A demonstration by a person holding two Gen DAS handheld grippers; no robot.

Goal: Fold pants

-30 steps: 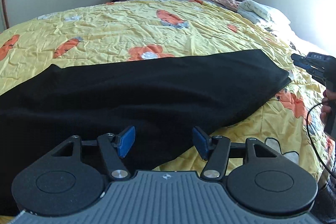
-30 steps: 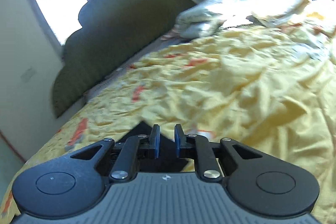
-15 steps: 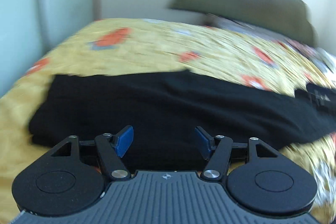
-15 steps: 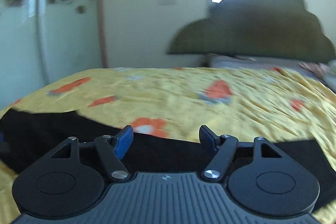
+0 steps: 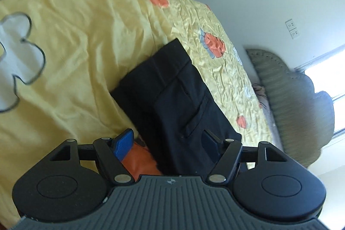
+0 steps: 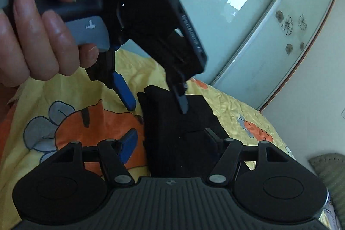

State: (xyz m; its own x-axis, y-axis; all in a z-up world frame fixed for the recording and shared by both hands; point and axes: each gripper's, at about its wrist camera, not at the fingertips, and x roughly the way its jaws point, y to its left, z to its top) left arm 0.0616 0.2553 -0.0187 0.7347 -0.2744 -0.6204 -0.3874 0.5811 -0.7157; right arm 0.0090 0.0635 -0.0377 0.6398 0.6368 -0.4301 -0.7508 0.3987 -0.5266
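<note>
The black pants (image 5: 172, 100) lie on the yellow bedspread (image 5: 75, 46), waistband end and a back pocket toward me. My left gripper (image 5: 167, 141) is open, its blue fingers straddling the near edge of the pants. In the right wrist view the pants (image 6: 179, 128) lie in the same way between the open fingers of my right gripper (image 6: 170, 141). The left gripper (image 6: 158, 101) shows there too, held in a hand, open, with its tips down at the pants' waistband end.
The bedspread has orange carrot prints (image 6: 97, 128) and white flower shapes (image 5: 17, 53). A green padded headboard (image 5: 291, 111) stands at the right. A sliding glass wardrobe door with flower decals (image 6: 269, 14) stands beyond the bed. A hand (image 6: 32, 25) grips the left tool.
Both grippers have swung from the long side of the pants to the waistband end. The right gripper went from nearly shut to open. The left gripper now hangs in front of the right camera.
</note>
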